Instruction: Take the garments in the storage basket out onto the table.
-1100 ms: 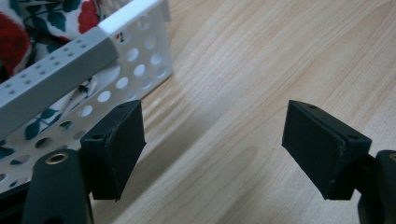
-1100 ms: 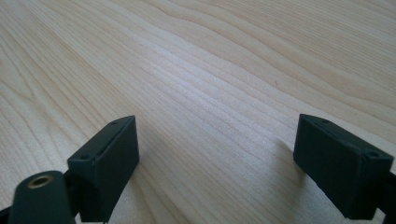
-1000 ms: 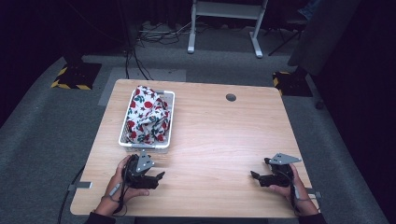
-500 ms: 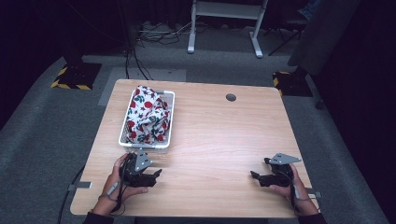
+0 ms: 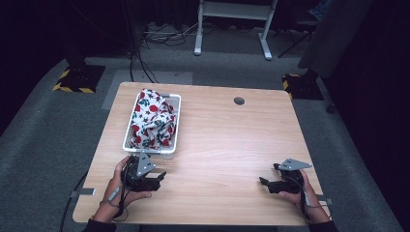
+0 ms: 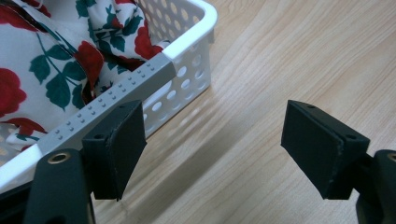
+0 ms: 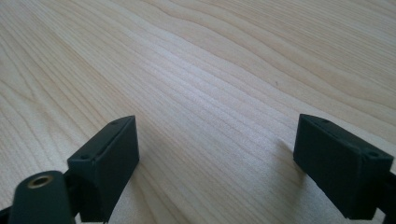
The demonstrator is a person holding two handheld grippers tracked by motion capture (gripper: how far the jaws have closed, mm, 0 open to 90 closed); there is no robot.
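The left gripper (image 6: 212,149) has its jaws wide apart with only bare wood between them; one jaw sits just beside the corner of the white perforated basket (image 6: 187,70) at the upper left of that frame. A cloth printed with red roses and green leaves (image 6: 56,60) fills the basket. The right gripper (image 7: 219,163) likewise has its jaws apart over bare wood. From above, both grippers lie low on the wooden desk (image 5: 227,140), lower left and lower right, well apart.

Right tongs (image 7: 217,163) jaws spread wide, bare wooden table (image 7: 210,70) beneath
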